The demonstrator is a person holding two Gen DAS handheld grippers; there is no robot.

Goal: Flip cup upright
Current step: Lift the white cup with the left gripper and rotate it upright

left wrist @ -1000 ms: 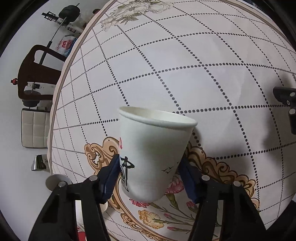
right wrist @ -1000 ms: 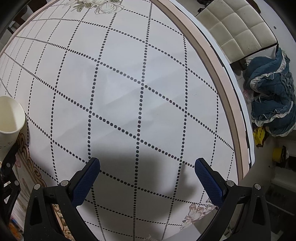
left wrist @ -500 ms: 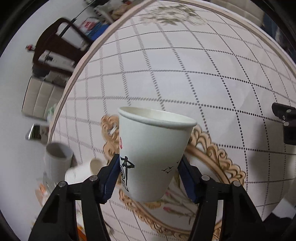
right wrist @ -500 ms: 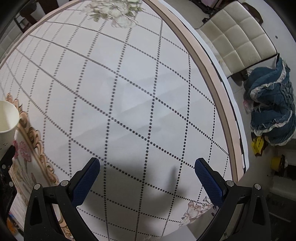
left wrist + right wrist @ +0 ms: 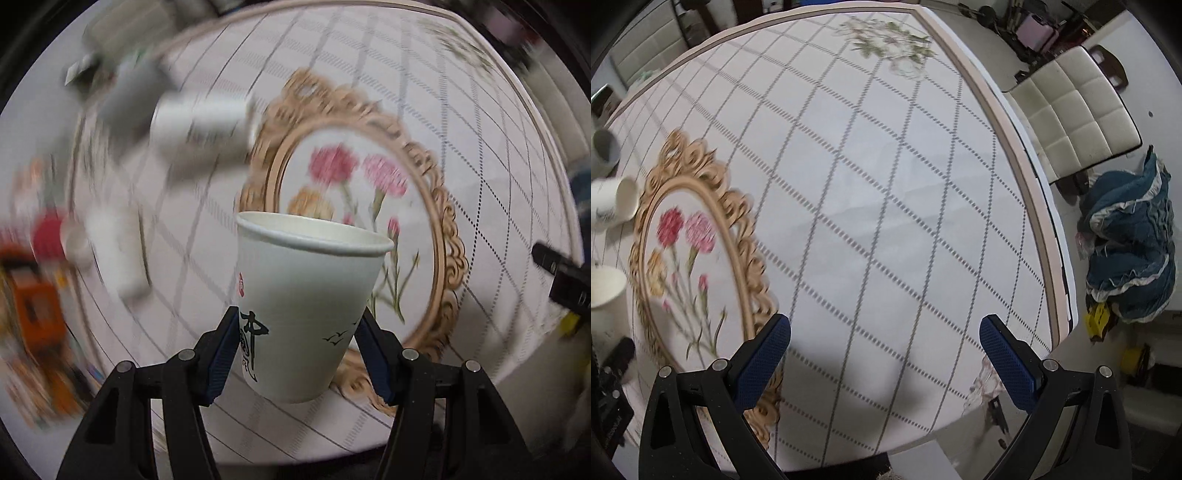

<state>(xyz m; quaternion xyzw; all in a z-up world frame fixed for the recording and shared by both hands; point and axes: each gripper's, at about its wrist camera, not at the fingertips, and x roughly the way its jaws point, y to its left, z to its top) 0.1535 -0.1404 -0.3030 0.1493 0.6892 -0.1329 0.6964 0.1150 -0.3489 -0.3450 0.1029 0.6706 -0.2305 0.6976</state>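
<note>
Paper cup (image 5: 308, 295) | our left tool (image 5: 295, 354) clamps its lower wall, mouth up | light, crushable: we squeeze gently | right tool (image 5: 884, 354) spread, empty

cup (image 5: 306, 295): white, black calligraphy, red seal
tablecloth (image 5: 886, 206): white, dotted diamond grid, gold-framed pink flowers
pads (image 5: 761, 363): blue

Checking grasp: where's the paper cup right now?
Left wrist view, centre: paper cup clamped in the left gripper, mouth up, above the floral medallion.
</note>
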